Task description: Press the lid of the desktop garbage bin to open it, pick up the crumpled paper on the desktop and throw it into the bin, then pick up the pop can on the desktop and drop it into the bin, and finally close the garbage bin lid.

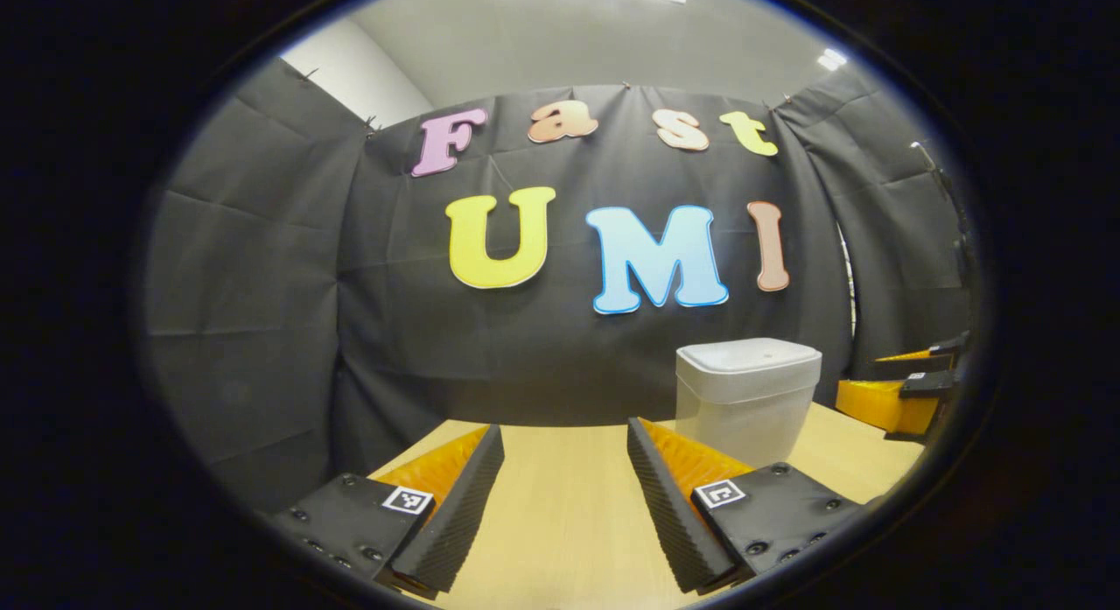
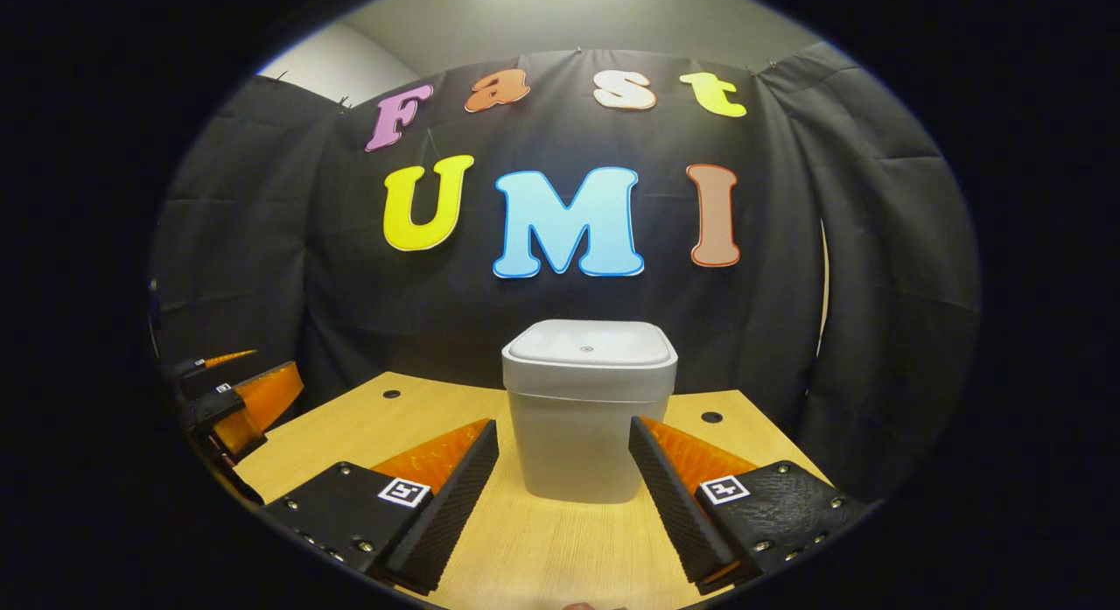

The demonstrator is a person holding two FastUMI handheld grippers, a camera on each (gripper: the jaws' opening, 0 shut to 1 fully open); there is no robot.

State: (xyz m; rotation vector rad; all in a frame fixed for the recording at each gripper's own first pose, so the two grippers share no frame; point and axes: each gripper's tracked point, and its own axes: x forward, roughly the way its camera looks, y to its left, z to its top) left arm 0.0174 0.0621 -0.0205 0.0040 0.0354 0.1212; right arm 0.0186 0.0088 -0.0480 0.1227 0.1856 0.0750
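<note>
- The garbage bin (image 2: 588,417) stands upright on the wooden desktop (image 2: 542,549), straight ahead of the right gripper (image 2: 564,483) in the right gripper view. Its lid (image 2: 591,346) is down flat, so by my reading the opening press is the step in hand.
- The right gripper's fingers are spread wide with nothing between them; the bin stands just beyond their tips, framed by the gap.
- In the left gripper view the left gripper (image 1: 566,487) is likewise spread and empty over bare desk, with the bin (image 1: 744,400) far and to the right of it.
- To press well, I would lift the right gripper above the rim and bring one fingertip straight down on the lid, near the small mark at its centre (image 2: 586,348). Whether the latch sits there I cannot tell.
- Push straight down, not forward: the bin looks light and could slide or tip towards the far wall.
- The left gripper, seen at the near left of the right gripper view (image 2: 236,400), is well apart from the bin and could steady its side if needed.
</note>
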